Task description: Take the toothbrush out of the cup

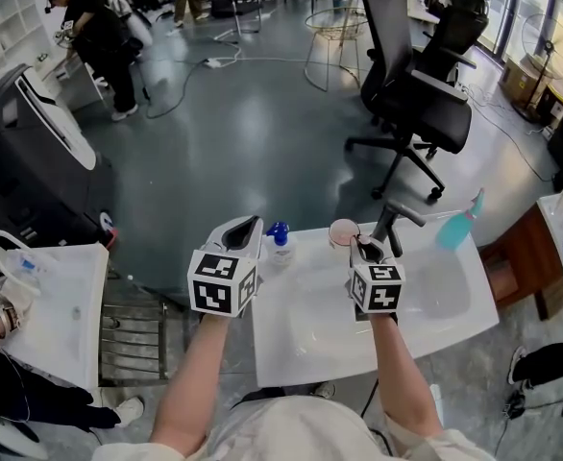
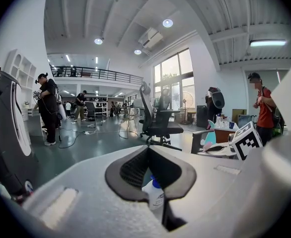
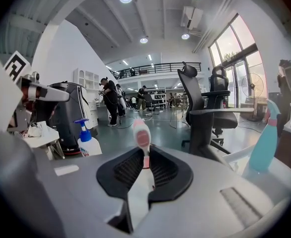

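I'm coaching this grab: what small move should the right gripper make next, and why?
Probably lift the right gripper straight up: its fingers are closed on the toothbrush, and the pink cup stands just at its tip, so a lift should draw it out.

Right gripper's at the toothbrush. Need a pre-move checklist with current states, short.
1. Right gripper shut on the toothbrush: ok.
2. Toothbrush roughly upright, head above the jaws: ok.
3. Handle end clear of the cup: cannot tell.
4. Left gripper empty and apart from the cup: ok.
5. Pump bottle and spray bottle stand off to either side, probably out of the lift path: ok.
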`<state>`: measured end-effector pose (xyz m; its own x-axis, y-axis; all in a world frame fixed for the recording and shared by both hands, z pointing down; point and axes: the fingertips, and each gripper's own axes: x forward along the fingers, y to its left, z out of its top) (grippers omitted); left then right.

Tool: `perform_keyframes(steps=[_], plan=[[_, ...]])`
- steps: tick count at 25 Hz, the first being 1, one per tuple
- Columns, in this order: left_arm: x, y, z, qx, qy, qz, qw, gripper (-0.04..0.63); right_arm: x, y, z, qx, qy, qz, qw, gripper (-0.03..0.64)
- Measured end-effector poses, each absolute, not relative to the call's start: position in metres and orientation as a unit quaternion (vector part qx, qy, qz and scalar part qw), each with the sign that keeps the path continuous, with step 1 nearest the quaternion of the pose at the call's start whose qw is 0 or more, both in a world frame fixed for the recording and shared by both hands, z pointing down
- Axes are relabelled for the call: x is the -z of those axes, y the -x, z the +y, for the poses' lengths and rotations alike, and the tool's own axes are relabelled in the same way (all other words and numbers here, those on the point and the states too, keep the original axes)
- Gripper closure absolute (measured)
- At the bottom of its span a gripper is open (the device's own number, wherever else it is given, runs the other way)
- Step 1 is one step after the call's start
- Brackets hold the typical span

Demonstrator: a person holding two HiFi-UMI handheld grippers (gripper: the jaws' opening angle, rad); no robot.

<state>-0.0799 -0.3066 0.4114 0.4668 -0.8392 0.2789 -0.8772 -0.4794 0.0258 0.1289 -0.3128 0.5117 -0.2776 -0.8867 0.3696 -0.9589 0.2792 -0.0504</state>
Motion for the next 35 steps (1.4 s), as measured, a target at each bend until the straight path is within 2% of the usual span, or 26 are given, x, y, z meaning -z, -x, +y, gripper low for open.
perform_keyframes(steps=[21, 35], plan=[[-0.401, 0.051, -0.298, -0.109, -0.869, -0.477, 0.072, 0.592, -0.453, -0.131, -0.295, -0.097, -0.578, -0.804, 0.095, 0.584], [-0.39, 0.013, -0.298, -0.102, -0.886, -0.448, 0.059, 0.592, -0.398, -0.164, -0.28, -0.067, -0.605, -0.792, 0.049, 0.584]])
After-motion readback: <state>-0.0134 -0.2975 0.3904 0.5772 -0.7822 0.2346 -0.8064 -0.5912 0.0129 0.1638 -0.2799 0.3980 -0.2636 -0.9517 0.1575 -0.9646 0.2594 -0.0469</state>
